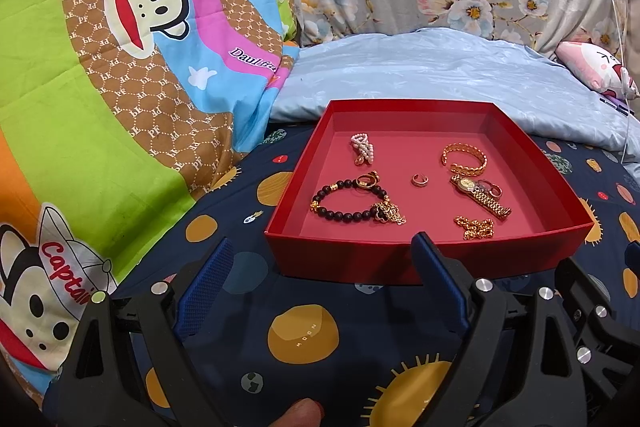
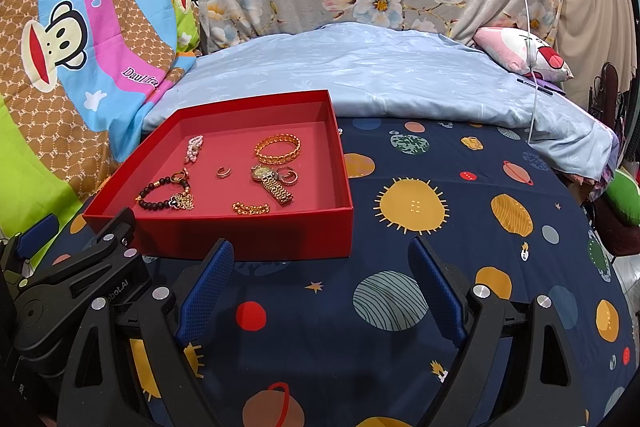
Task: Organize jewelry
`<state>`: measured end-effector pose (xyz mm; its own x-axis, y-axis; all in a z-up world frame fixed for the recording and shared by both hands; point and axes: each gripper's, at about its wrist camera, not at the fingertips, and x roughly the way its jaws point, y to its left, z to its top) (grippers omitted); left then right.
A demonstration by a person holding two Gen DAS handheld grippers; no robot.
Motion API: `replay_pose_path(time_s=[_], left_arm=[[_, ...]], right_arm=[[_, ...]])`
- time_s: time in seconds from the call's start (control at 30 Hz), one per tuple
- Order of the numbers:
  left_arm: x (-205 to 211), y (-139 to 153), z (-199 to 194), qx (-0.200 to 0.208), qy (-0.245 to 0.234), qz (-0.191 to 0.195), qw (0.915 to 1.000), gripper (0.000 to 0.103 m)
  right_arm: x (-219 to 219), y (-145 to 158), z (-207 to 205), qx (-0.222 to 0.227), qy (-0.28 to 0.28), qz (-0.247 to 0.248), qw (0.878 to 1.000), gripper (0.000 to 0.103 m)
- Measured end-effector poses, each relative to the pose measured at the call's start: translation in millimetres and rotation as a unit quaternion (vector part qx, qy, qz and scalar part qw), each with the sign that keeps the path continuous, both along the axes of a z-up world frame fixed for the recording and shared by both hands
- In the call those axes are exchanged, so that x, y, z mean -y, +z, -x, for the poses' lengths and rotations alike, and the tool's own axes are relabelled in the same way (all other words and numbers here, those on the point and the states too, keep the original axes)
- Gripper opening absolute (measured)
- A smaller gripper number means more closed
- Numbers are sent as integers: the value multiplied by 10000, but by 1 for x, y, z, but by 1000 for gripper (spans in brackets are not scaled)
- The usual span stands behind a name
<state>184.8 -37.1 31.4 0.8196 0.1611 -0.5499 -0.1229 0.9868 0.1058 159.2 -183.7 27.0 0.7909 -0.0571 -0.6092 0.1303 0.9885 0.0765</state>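
We see a red box [image 1: 420, 259] on the planet-print sheet [image 2: 460, 267] holding a dark bead bracelet [image 1: 344, 203], pearl piece [image 1: 362, 147], gold bangle [image 1: 464, 159], ring [image 1: 420, 180], watch [image 1: 478, 195] and chain [image 1: 476, 227]. Open sheet lies right of the box. Our left gripper [image 1: 324, 271] and right gripper [image 2: 320, 267] gape wide, empty, just short of its front wall.

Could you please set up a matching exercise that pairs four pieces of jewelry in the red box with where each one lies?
Things:
1. pearl piece
2. gold bangle
3. dark bead bracelet
4. gold chain

Places in the red box, seen from the left wrist view:
A. near right
B. far left
C. near left
D. far right

Pairs: 1-B, 2-D, 3-C, 4-A
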Motion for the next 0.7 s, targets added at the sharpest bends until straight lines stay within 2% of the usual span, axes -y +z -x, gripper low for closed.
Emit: replay_pose_path(time_s=[0.7], left_arm=[[0, -3, -3, -74, -28, 17, 10000, 87]], right_arm=[[1, 0, 1, -50, -25, 18, 10000, 87]])
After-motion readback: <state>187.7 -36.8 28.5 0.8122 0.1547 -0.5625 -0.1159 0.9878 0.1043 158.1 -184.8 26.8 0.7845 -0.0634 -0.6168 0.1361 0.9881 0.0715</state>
